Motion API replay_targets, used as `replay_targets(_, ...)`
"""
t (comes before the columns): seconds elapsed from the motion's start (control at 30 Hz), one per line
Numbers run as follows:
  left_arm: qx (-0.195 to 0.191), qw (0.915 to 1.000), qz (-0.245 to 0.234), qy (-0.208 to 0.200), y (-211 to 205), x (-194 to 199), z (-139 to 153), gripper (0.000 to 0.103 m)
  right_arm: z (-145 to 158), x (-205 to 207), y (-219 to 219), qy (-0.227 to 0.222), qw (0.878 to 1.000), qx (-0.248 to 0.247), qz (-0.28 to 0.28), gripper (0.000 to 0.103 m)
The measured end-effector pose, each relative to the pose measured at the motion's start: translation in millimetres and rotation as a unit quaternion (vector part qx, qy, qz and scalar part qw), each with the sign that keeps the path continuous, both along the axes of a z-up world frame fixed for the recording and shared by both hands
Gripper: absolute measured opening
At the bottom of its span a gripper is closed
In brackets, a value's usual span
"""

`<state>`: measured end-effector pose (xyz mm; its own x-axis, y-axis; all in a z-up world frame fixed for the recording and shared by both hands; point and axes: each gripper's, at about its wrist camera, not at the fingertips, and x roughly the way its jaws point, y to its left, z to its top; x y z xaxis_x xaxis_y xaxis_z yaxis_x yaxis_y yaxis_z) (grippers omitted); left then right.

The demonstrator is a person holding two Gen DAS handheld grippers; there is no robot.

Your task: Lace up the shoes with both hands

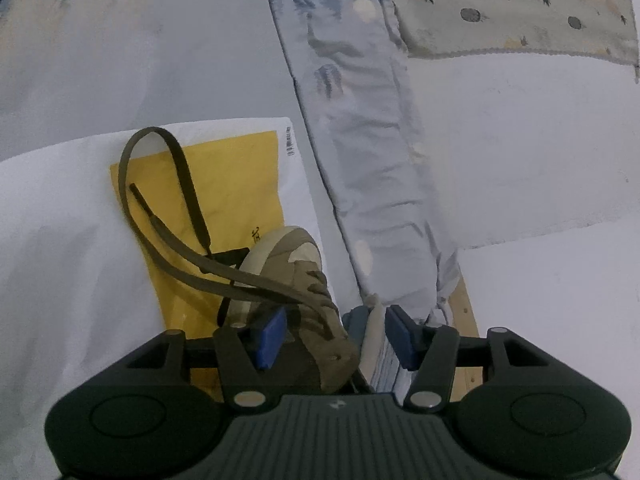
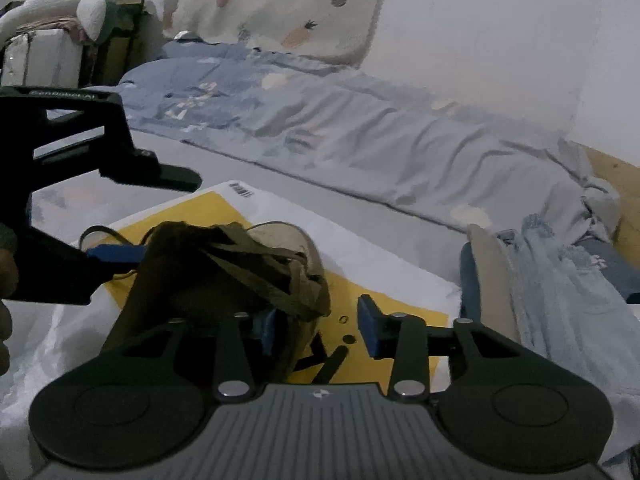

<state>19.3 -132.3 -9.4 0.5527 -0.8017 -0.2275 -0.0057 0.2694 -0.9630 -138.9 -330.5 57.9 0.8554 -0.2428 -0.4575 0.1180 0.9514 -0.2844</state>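
An olive-and-tan shoe (image 1: pixel 308 280) lies on a yellow envelope (image 1: pixel 224 184), toe pointing away. Its flat olive lace (image 1: pixel 188 184) loops up to the left, one dark tip (image 1: pixel 134 189) resting on the envelope. My left gripper (image 1: pixel 336 338) stands open around the shoe's collar; the right pad (image 1: pixel 400 340) is clear of it. In the right wrist view the shoe (image 2: pixel 192 276) carries a bunch of lace (image 2: pixel 272 268). My right gripper (image 2: pixel 320 328) is open beside it, its left pad half hidden by the shoe. The left gripper (image 2: pixel 160 216) comes in from the left.
A white sheet (image 1: pixel 60 220) lies under the envelope on a grey surface. A rumpled blue quilt (image 2: pixel 360 136) runs along the far side, with a patterned blanket (image 2: pixel 288 4) and a plush toy (image 2: pixel 80 4) behind. Folded pale-blue fabric (image 2: pixel 560 300) sits at the right.
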Motion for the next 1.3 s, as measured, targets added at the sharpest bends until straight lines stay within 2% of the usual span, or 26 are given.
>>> replay_targets(0.13, -0.004, 1.0000, 0.008, -0.002, -0.4, -4.3, 0.1, 0.050, -0.7, -2.9, 0.6, -0.014, 1.000, -0.003, 0.000, 0.042)
replay_targets(0.27, -0.007, 0.9998, 0.010, -0.016, -1.5, -2.4, 2.2, 0.033, -0.4, -2.6, 0.9, -0.019, 1.000, -0.009, 0.007, 0.042)
replay_targets(0.33, -0.005, 0.9998, 0.010, -0.016, -2.0, -2.3, 2.0, 0.019, -0.8, -2.0, 0.0, -0.020, 1.000, -0.007, 0.007, 0.042)
replay_targets(0.43, -0.001, 0.9999, 0.011, -0.011, -1.9, -2.7, 0.4, 0.010, -1.2, -0.3, -1.4, -0.020, 1.000, -0.001, 0.005, 0.042)
replay_targets(0.57, -0.006, 0.9999, 0.009, -0.010, 0.5, -2.4, 0.4, 0.007, -1.6, 1.3, -2.6, -0.018, 1.000, 0.004, 0.004, 0.042)
replay_targets(0.63, -0.004, 0.9999, 0.007, -0.012, 0.9, -2.2, 1.0, 0.001, -1.5, 1.7, -3.0, -0.018, 1.000, 0.004, 0.005, 0.042)
replay_targets(1.0, -0.006, 0.9997, 0.006, -0.022, 11.8, -5.9, 0.7, 0.000, -3.8, 3.1, -1.5, -0.022, 1.000, 0.000, 0.002, 0.042)
replay_targets(1.3, -0.014, 0.9991, 0.025, -0.032, 27.5, -4.8, -6.0, 0.000, -5.2, 6.0, 0.3, -0.026, 1.000, -0.004, -0.003, 0.042)
